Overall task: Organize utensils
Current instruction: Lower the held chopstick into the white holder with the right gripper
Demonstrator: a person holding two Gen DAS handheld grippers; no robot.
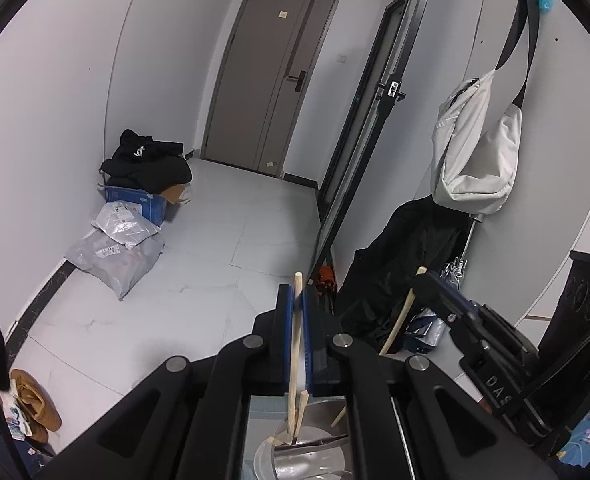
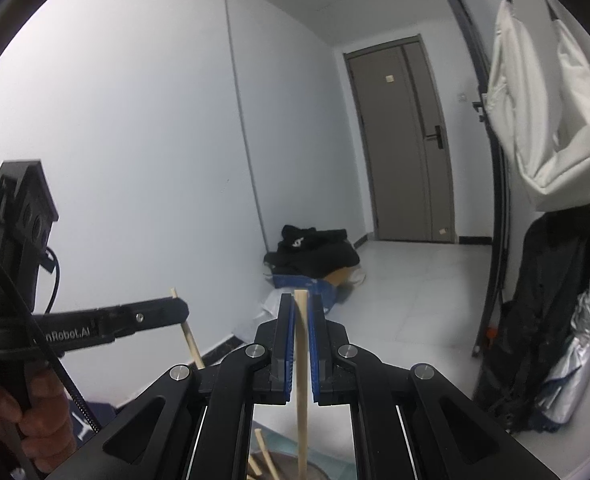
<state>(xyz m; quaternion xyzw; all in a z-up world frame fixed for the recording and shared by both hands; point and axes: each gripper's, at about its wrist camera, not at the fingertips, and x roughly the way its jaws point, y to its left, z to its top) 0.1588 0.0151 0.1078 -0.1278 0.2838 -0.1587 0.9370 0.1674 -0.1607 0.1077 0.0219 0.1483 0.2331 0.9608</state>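
- Pale wood: a chopstick (image 1: 297,344) stands nearly upright in the left gripper (image 1: 298,300), pinched between the blue pads (image 1: 308,344), its top poking just above the fingertips and its lower end reaching down toward a metal bowl (image 1: 315,456) below the gripper.
- A second chopstick (image 2: 301,364) is clamped the same way in the right gripper (image 2: 302,312), running from just above the fingertips down past the gripper body.
- Loose chopsticks (image 2: 265,458) lie below the right gripper, close to the held stick's lower end; whether they touch cannot be told.
- Each gripper shows in the other's view: the right one just to the right of the left, tilted with its stick slanting.
- Handling, as a judgement: the sticks look light, stiff and smooth, so they may swivel or slide in a narrow pinch; a hold near the upper third, as here, leaves the long end free to swing, and a grip nearer the middle should steady it.
- Beyond the grippers: grey floor tiles (image 1: 215,272), a black garment on a blue box (image 1: 143,200), a brown door (image 1: 271,80) ahead, and a white bag (image 1: 475,148) hanging on the wall to the right.
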